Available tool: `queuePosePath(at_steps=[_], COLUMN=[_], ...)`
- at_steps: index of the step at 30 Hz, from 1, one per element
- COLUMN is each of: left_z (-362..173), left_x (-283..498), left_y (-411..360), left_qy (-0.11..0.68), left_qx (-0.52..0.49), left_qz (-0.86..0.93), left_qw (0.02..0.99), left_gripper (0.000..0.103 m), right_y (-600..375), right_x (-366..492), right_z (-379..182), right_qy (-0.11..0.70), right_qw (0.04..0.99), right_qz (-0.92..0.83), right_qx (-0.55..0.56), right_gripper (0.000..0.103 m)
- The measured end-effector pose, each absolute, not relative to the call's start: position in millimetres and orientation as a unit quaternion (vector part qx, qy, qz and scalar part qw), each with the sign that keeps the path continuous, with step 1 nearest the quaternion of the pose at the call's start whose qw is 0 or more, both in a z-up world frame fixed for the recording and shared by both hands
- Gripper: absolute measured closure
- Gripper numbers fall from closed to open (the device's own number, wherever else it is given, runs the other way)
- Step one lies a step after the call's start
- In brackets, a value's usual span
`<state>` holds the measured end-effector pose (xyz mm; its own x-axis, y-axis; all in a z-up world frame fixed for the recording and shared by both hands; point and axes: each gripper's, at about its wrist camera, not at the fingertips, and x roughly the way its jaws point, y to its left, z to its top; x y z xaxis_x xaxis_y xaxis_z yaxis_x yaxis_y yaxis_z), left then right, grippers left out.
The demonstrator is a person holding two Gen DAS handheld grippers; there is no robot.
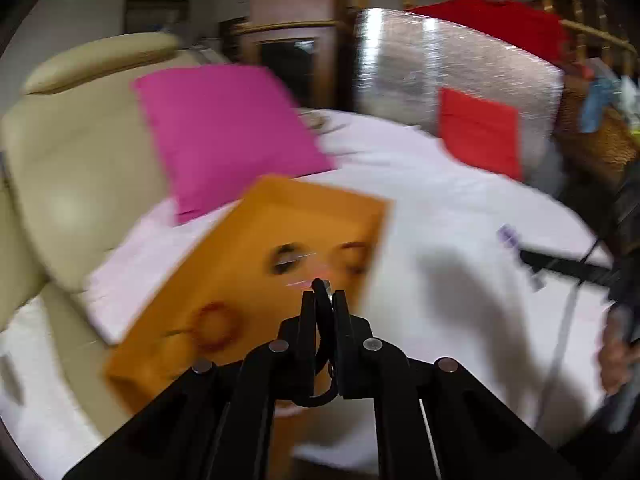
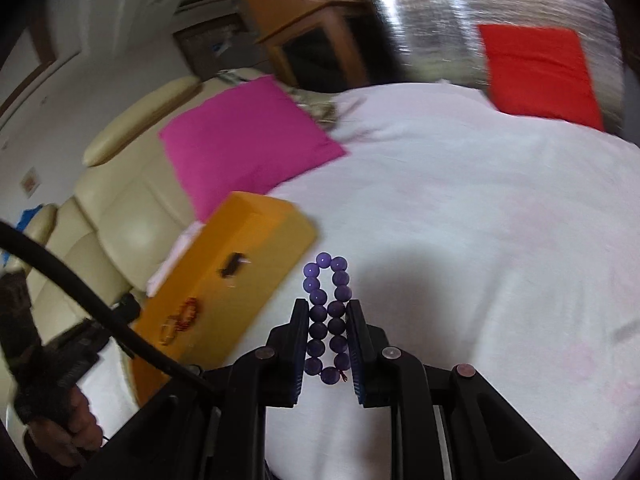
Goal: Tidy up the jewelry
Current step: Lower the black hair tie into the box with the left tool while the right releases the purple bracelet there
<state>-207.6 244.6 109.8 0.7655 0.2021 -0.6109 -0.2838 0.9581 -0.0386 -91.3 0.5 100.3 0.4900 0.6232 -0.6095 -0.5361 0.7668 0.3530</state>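
Between right gripper (image 2: 328, 316) fingers: purple bracelet (image 2: 327, 312) | left gripper (image 1: 323, 300): black ring (image 1: 322, 320)

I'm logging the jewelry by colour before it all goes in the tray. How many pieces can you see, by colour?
Purple: 1, bead bracelet between the right gripper fingers
Black: 2, bangle in the left gripper, dark piece on the orange tray
Red: 1, bead bracelet on the tray
Gold: 1, thin ring beside it
Total: 5

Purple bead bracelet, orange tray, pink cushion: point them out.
Purple bead bracelet (image 2: 327, 312): right wrist view, on beads between the right gripper's fingers.
Orange tray (image 2: 256, 236): right wrist view, on its bare far end.
Pink cushion (image 1: 224, 132): left wrist view, on its middle.
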Motion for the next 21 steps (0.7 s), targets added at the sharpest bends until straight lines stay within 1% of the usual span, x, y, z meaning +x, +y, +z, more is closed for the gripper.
queuePosePath(at_steps=[2, 4, 8, 13, 21], left_z=[101.0, 96.1, 91.9, 79.9, 51.9], left_x=[-217.5, -223.1, -226.4, -225.7, -218.4], left_y=[260.4, 279.7, 287.4, 297.9, 315.1], left_qy=[0.325, 0.326, 0.325, 0.332, 0.363], left_qx=[-0.07, -0.109, -0.095, -0.102, -0.116], left_qz=[0.154, 0.163, 0.189, 0.2, 0.202], left_qw=[0.931, 0.925, 0.922, 0.916, 0.902], left_gripper=[0.095, 0.095, 0.095, 0.095, 0.095], right_y=[24.7, 51.9, 100.1, 152.3, 200.9], right_x=[-95.2, -101.4, -113.0, -114.8, -108.7], right_z=[107.7, 113.2, 113.9, 102.9, 79.2], right_qy=[0.376, 0.374, 0.384, 0.406, 0.427], right_qw=[0.854, 0.847, 0.83, 0.812, 0.799], right_qz=[0.356, 0.374, 0.403, 0.419, 0.421], right_qx=[0.057, 0.046, 0.02, -0.013, -0.052], right_gripper=[0.083, 0.083, 0.083, 0.083, 0.083])
